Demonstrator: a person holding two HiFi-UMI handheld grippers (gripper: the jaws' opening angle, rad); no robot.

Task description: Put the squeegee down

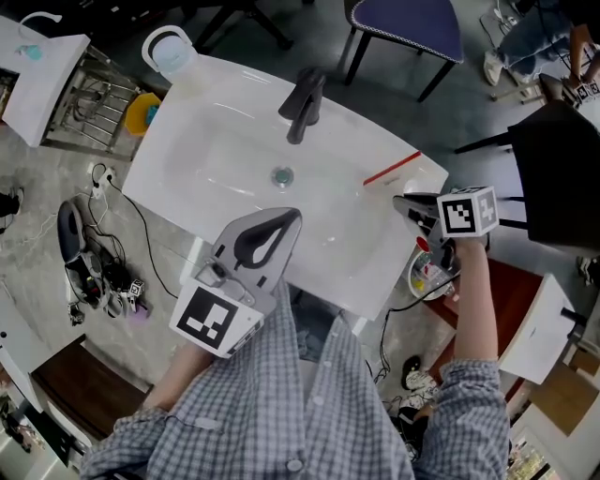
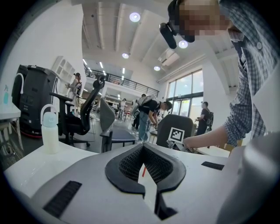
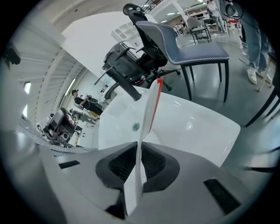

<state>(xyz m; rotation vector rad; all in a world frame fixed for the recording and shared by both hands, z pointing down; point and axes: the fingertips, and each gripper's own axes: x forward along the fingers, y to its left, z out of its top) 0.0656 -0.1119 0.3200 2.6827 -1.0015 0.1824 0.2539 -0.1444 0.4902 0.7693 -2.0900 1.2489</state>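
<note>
1. Nearest the head cam: checked shirt (image 1: 309,412), both arms reaching fwd over the sink (image 1: 216,122).
2. L side: left gripper (image 1: 292,216) hangs over the sink's near rim. Pad tips are together w/ nothing between them, and its own view agrees. It is well apart from the work.
3. R side: right gripper (image 1: 401,200) is clamped on the squeegee (image 1: 392,168). The right gripper view shows the white body edge-on in the jaws, running straight out from them.
4. Key relation: the squeegee's long axis carries on from the jaws, red edge at the far end, over the sink's right rear corner. We cannot tell whether it touches the rim or hangs just above it.
5. Judgement: the put-down falls to the right hand alone. It needs a short lowering onto the flat rim, then the jaws parted.
6. Surroundings:
   - faucet (image 1: 305,101) at back centre, left of the red edge, near but apart
   - drain (image 1: 282,175) in the bowl
   - bottle (image 1: 172,52) at the far-left corner
   - chair (image 1: 408,23) beyond the sink
7. Obstructions: we see none btwn squeegee and rim.
8. Risk, our view: let go too near the bowl's edge, a thin flat item might slide in.
</note>
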